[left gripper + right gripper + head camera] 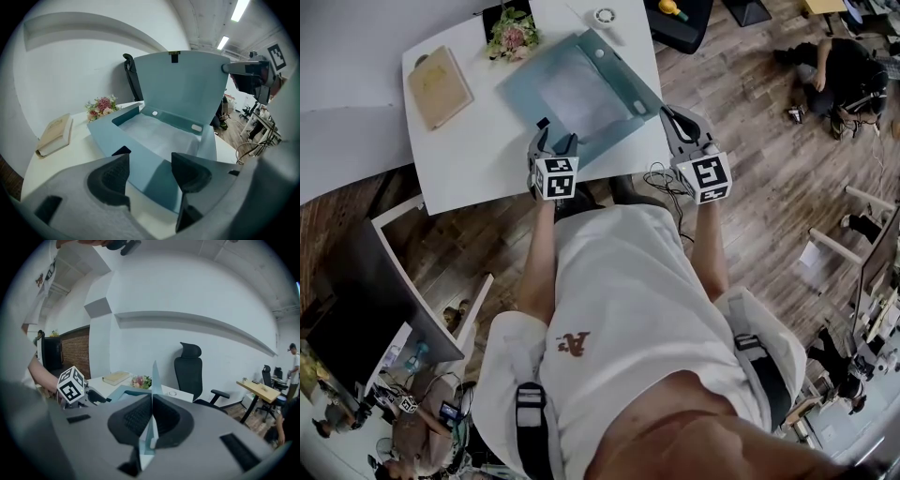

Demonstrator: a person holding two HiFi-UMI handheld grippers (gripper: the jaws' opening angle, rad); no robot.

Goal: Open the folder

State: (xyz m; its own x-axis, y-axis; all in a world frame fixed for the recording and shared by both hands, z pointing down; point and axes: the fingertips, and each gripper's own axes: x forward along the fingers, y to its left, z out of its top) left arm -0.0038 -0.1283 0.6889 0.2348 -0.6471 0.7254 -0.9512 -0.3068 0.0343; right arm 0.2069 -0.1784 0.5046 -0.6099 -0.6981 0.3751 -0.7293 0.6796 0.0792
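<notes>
A teal folder box [572, 98] lies open on the white table [478, 159]. Its lid [183, 84] stands nearly upright over the base [159, 136]. My right gripper [670, 114] is shut on the lid's free edge, and the thin teal flap [153, 376] runs between the pads of the right gripper [151, 420]. From the left gripper view the right gripper [229, 69] shows at the lid's upper right corner. My left gripper [556, 134] is open at the base's near corner. That corner lies between the fingers of the left gripper [150, 171], which do not press on it.
A tan book [439, 86] lies at the table's left and a small bunch of flowers [512, 36] stands at the back. A white round item [605, 16] sits behind the folder. A black office chair [190, 369] stands past the table. A person sits on the wooden floor [848, 75] far right.
</notes>
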